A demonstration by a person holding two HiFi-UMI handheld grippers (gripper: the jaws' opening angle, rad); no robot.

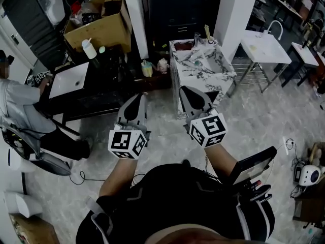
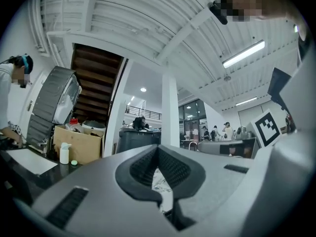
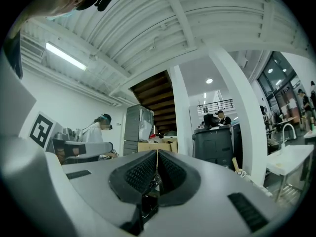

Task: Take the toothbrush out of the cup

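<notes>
Presently holding both tools out level, side by side, above pale tiled floor [image 1: 254,116]. Grey two-jaw left tool [image 1: 138,96] with black-and-white marker cube: jaws pressed fully together in left gripper view, ribbed black pads [image 2: 174,169] meeting at the tip, nothing gripped. Grey two-jaw right tool [image 1: 187,89], same build: jaws likewise closed tip to tip in right gripper view, nothing between. Both aimed toward a white-and-grey marbled counter [image 1: 203,70] straight ahead, tips short of its near edge. Pale tan toothbrush [image 1: 206,31] standing upright in a small white cup [image 1: 213,41] at the far right corner of that counter, beside a white pillar [image 1: 238,9]; well apart from either tool. Small dark upright item just left of the cup, too blurred to name. Left of the marbled counter: low dark counter [image 1: 101,98] carrying a flat white board [image 1: 68,80]; behind it an open brown cardboard box [image 1: 104,27] full of oddments, with a white plastic bottle [image 1: 89,48] and a small green cap [image 1: 102,49] in front. Seated person in grey top [image 1: 20,113] at far left edge, hand by the white board. Right of the pillar: white-topped metal-legged table [image 1: 264,47] with curved white faucet [image 1: 277,27]. Past the left tool's tip in its own view: dark staircase [image 2: 94,93] and grey bin [image 2: 136,139].
</notes>
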